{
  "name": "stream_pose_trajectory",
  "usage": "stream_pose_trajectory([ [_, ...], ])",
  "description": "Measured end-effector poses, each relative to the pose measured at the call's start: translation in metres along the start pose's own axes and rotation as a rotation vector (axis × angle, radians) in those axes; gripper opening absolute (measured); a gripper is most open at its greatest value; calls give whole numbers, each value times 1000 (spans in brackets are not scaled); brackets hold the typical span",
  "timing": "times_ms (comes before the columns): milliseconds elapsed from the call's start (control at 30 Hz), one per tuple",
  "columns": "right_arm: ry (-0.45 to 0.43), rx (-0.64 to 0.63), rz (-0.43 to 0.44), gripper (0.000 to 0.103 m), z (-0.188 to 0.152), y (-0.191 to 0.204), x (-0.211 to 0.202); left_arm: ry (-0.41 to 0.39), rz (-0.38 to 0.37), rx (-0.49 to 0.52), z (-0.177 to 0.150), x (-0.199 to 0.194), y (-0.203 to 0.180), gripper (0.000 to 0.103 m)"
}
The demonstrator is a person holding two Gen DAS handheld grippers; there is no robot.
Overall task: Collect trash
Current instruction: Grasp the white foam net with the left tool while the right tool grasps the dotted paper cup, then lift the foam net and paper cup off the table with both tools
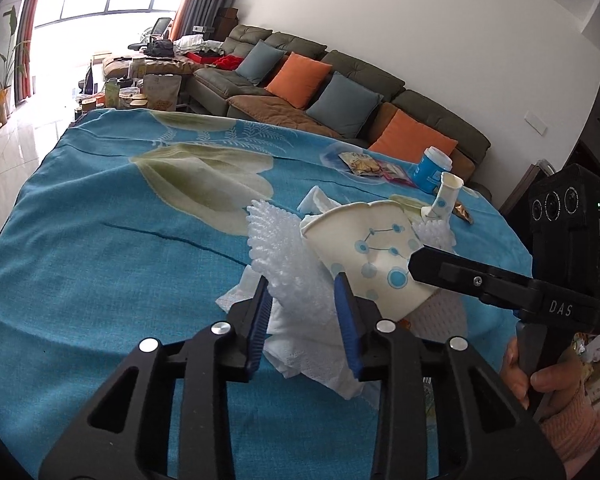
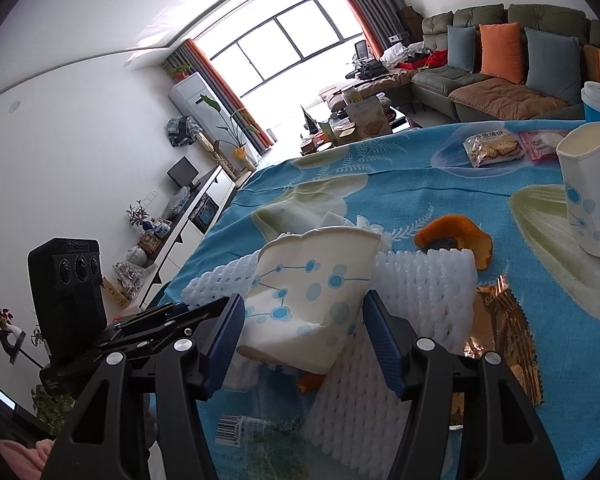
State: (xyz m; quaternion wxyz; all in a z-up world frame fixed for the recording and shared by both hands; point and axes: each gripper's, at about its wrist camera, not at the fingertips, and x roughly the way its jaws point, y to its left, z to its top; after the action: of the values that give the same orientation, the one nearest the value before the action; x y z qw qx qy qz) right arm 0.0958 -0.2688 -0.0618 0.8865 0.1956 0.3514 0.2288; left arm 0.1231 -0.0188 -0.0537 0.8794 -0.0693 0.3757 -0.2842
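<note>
Trash pile sits mid-counter on the blue floral cloth (image 1: 100, 208), toward the near right edge. Key relation: the crushed paper cup (image 2: 308, 300) lies tipped on its side, long axis running near-to-far, rim at the far end and base toward the near edge, straight ahead of the right tongs (image 2: 304, 320) and already between their two blue pads. Right tongs are about half open; the left pad looks to be touching or almost touching the cup wall, the right pad shows a sliver of gap, so I cannot tell whether this is a firm grip. Left tongs (image 1: 304, 304) come in just to the left of the cup, narrowed down around the white foam fruit net (image 1: 284, 264) with crumpled tissue (image 1: 312, 352) underneath; pads seem to pinch the net, though exact contact is partly hidden. The right hand is nearer the cup, the left nearer the net and tissue. Both tools point forward and tilt down at the pile, and the right tool's finger crosses over the cup base in the left view, with a hand (image 1: 540, 376) gripping its handle at the near right. Other trash: a second foam net (image 2: 420, 292) right of the cup, orange peel (image 2: 456, 236) beyond it, gold wrapper (image 2: 500, 332) near right, upright paper cup (image 2: 592, 196) and snack packet (image 2: 492, 148) farther off. Next move likely is closing and lifting.
</note>
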Motion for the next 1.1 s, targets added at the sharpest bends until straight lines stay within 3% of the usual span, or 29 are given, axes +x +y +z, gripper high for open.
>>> stream_pose_trajectory([
  [167, -4, -20, -1, 28, -1, 2, -2, -11, 3, 19, -1, -2, -2, 18],
  [300, -23, -35, 13, 24, 0, 4, -10, -27, -3, 26, -1, -6, -4, 15],
  [367, -39, -49, 34, 25, 0, 8, -14, -36, -3, 33, -1, -10, -4, 15],
  [533, -4, -92, 76, 48, -1, 17, -9, -50, -4, 43, -3, -19, 0, 15],
  [733, 39, -60, 102, 48, -1, 14, 4, -38, -1, 37, -8, -23, 11, 15],
  [933, 61, -52, 86, 56, -1, 11, 9, -26, 0, 25, -12, -21, 15, 15],
  [1100, 32, -81, 99, 47, -1, 17, 5, -22, 7, 45, -14, -19, 10, 13],
])
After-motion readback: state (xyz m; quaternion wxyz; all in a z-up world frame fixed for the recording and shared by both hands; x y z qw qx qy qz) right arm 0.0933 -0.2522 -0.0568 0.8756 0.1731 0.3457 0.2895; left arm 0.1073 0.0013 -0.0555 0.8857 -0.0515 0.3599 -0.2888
